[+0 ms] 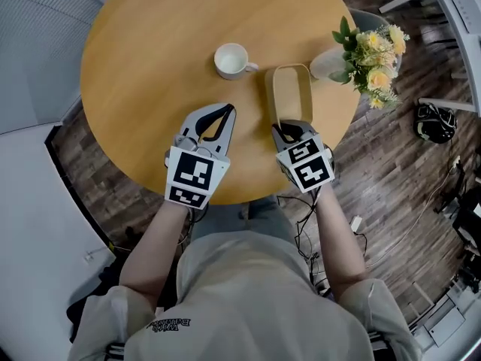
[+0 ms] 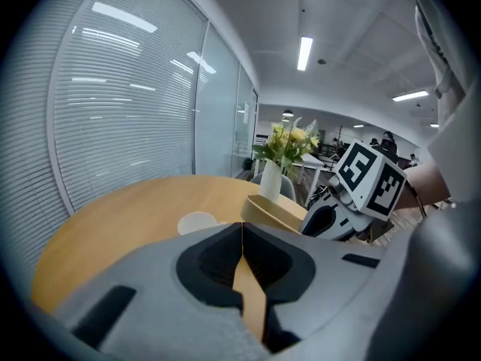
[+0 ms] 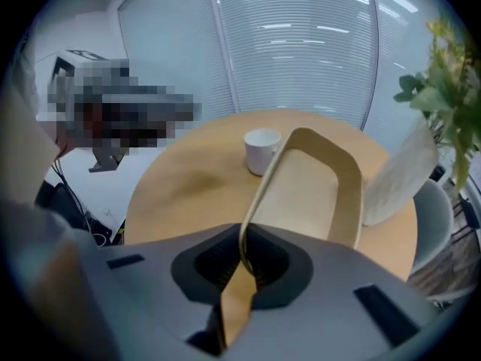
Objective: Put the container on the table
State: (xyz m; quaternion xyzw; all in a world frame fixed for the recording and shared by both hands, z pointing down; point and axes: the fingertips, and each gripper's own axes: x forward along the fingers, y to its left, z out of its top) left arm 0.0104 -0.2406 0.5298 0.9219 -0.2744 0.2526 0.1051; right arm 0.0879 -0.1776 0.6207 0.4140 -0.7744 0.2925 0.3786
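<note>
Forearms reach forward from the person's chest, side by side over the near edge of the round table (image 1: 143, 59). At their ends, the right gripper (image 1: 285, 129) is clenched on the near end rim of the tan oblong container (image 1: 290, 95). Its long axis runs straight away from the person, between a white cup (image 1: 231, 60) and a vase of flowers (image 1: 370, 54). I cannot tell whether its base touches the wood. The left gripper (image 1: 225, 111) is closed on nothing, pointing toward the cup.

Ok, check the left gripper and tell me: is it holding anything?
No, the left gripper has its jaws shut together with nothing between them.
</note>
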